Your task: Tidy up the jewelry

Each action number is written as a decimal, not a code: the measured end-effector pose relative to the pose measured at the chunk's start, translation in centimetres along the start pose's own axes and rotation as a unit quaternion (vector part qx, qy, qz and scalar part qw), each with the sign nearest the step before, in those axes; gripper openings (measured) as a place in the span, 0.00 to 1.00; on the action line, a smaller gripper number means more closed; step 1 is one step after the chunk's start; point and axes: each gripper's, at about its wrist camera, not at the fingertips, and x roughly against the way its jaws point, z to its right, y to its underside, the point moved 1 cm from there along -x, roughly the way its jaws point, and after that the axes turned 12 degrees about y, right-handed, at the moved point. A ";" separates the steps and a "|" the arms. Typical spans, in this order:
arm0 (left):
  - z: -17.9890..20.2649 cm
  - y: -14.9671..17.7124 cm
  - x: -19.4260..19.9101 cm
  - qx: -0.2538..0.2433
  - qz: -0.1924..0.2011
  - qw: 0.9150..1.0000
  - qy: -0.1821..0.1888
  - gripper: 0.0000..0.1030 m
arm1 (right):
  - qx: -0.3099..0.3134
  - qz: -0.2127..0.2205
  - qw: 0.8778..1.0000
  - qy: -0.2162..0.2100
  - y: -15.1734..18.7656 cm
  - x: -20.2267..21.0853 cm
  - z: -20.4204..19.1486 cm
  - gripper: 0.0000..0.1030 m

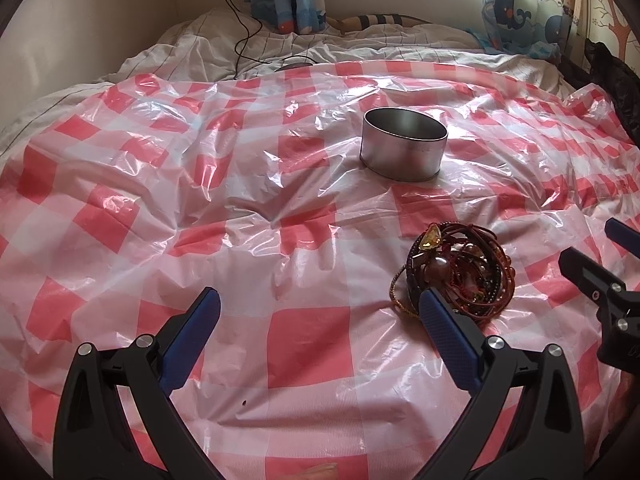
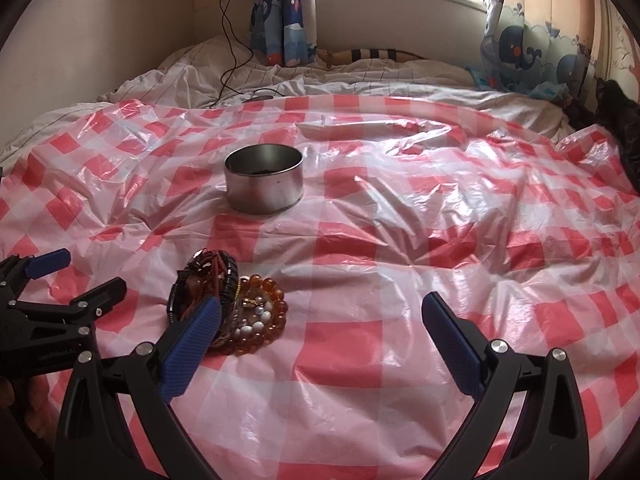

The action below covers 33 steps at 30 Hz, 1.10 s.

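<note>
A pile of beaded bracelets and cords (image 1: 456,272) lies on the red-and-white checked plastic sheet (image 1: 240,208). It also shows in the right wrist view (image 2: 236,308), with amber and white beads at its right side. A round silver tin (image 1: 403,149), open at the top, stands further back; the right wrist view (image 2: 264,178) shows something dark at its bottom. My left gripper (image 1: 320,304) is open and empty, its right fingertip against the pile's near edge. My right gripper (image 2: 322,312) is open and empty, its left fingertip over the pile's near side.
The sheet covers a bed with rumpled white bedding (image 2: 360,76) behind it. A black cable (image 2: 228,40) runs down from a wall charger onto the bedding. Whale-print curtains (image 2: 532,52) hang at the back. A dark cloth (image 2: 616,120) lies at the far right.
</note>
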 end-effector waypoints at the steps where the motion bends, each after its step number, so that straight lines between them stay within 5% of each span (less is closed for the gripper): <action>1: 0.0 -0.1 0.0 -0.001 0.001 1.000 0.002 0.93 | 0.000 0.003 1.000 -0.003 -0.1 0.0 -0.1 0.94; 14: -0.7 -0.3 -2.1 -0.007 -0.002 1.000 -0.013 0.93 | 0.029 0.020 0.998 -0.042 0.5 -0.9 -1.6 0.92; 23: -2.0 0.1 -3.6 0.016 -0.015 1.000 0.002 0.93 | 0.055 0.005 0.995 -0.086 1.0 -2.4 -2.9 0.44; 33: -2.4 0.2 -3.3 0.024 -0.008 1.000 0.010 0.93 | 0.078 0.044 0.987 -0.135 0.6 -0.8 -4.6 0.40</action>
